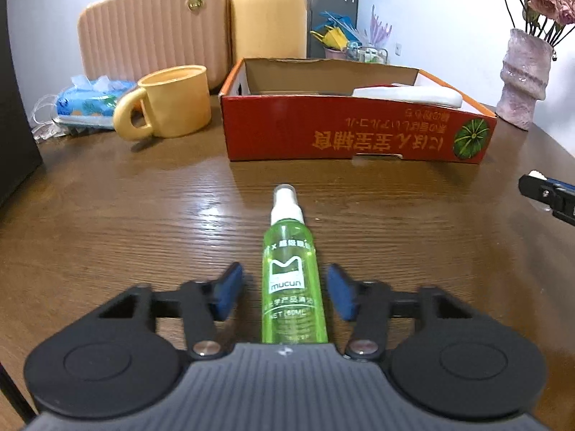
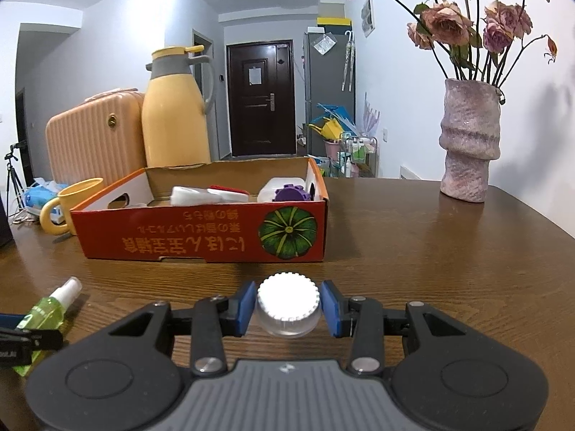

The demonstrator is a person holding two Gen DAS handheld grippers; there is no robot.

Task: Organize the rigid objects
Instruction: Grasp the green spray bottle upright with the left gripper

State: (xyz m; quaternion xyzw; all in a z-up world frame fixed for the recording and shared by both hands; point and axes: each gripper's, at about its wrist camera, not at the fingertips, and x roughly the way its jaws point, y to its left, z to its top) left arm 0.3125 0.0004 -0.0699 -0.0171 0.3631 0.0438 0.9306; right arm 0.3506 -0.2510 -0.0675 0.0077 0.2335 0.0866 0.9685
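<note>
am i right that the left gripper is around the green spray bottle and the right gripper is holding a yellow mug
Not quite. The right gripper is shut on a small clear jar with a white ribbed lid, not a mug; the right wrist view shows it. The yellow mug stands on the table, left of the red box. The left gripper is indeed around the green spray bottle.

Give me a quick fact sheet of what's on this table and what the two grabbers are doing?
surface: wooden table
left gripper: open, pads either side of the spray bottle, not touching
right gripper: shut on a white-capped jar
box: red, open top, some items already inside
behind box: mug, flask, case
right side: vase with dried roses
</note>
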